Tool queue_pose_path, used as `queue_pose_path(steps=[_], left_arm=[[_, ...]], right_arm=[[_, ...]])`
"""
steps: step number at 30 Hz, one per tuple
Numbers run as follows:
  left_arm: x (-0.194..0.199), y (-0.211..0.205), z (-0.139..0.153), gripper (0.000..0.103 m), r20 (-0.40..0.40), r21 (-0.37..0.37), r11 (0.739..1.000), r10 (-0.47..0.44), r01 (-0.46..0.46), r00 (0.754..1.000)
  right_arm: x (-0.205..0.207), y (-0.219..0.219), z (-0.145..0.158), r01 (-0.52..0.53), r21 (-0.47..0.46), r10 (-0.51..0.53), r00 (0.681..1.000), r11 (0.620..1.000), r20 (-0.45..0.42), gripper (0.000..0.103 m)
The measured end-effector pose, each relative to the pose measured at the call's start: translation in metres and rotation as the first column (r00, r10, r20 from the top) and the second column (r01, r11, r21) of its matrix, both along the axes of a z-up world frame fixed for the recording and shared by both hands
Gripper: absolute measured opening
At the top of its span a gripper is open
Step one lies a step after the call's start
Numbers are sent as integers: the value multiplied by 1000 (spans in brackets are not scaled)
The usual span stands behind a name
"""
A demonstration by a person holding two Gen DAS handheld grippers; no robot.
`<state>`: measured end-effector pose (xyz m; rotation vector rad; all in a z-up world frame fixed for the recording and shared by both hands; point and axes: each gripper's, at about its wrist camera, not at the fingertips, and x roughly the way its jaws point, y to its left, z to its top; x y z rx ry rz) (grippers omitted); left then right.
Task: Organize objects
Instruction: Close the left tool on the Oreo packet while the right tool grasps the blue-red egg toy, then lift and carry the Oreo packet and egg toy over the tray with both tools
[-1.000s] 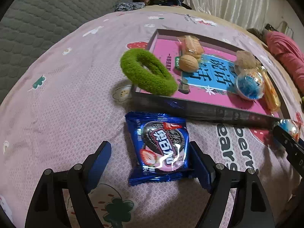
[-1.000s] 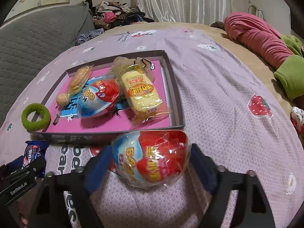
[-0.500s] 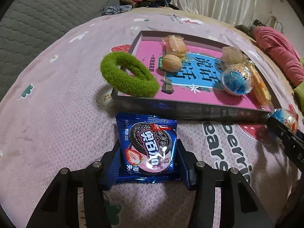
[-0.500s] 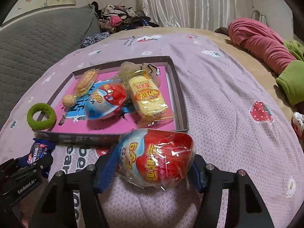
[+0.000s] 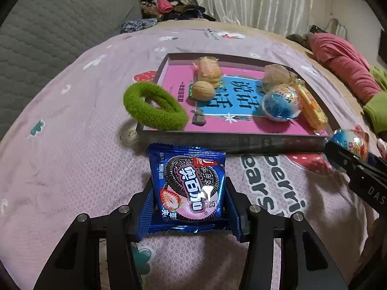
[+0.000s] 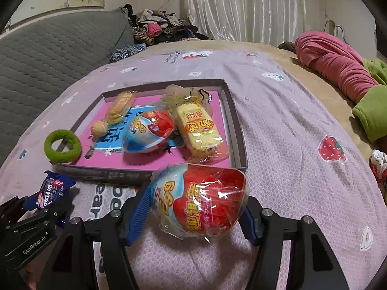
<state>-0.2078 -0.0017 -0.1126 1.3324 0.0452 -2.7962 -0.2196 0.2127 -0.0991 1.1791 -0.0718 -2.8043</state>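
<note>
A blue cookie packet [image 5: 188, 183] sits between the pads of my left gripper [image 5: 189, 193], which is shut on it just in front of the tray [image 5: 229, 140]. My right gripper [image 6: 196, 207] is shut on a wrapped red and blue egg toy [image 6: 200, 198], near the tray's front right corner [image 6: 239, 140]. Inside the tray lie a walnut [image 5: 203, 90], a wrapped cake [image 5: 209, 70], a second egg toy [image 6: 150, 130] and a yellow snack pack [image 6: 198, 130]. A green fuzzy ring [image 5: 154, 106] leans on the tray's left front corner.
Everything rests on a bed with a pink patterned sheet [image 6: 290, 133]. A rolled pink blanket [image 6: 333, 62] and green cloth [image 6: 372, 111] lie at the right. A grey quilted cushion [image 6: 48, 55] and a clothes pile [image 6: 157, 29] are at the back left.
The left jaws stood wide on either side of the cookie packet and have closed onto it. The right jaws have tightened on the egg toy. Both hands stayed near the tray's front.
</note>
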Motion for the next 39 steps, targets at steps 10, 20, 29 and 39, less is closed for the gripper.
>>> queue_pose_path(steps=[10, 20, 29, 39], left_arm=[[13, 1, 21, 54, -30, -12, 1000, -1, 1, 1000], [35, 0, 67, 54, -82, -22, 1000, -13, 11, 997], [43, 3, 120, 54, -146, -32, 999, -45, 40, 988], [10, 11, 186, 54, -228, -56, 996, -77, 66, 971]], right_arm=[[9, 0, 11, -15, -6, 15, 1000, 1000, -13, 64], [39, -6, 49, -35, 4, 35, 997, 999, -70, 64], [60, -12, 109, -65, 29, 69, 984, 997, -163, 64], [36, -10, 178, -65, 96, 89, 959, 993, -268, 64]])
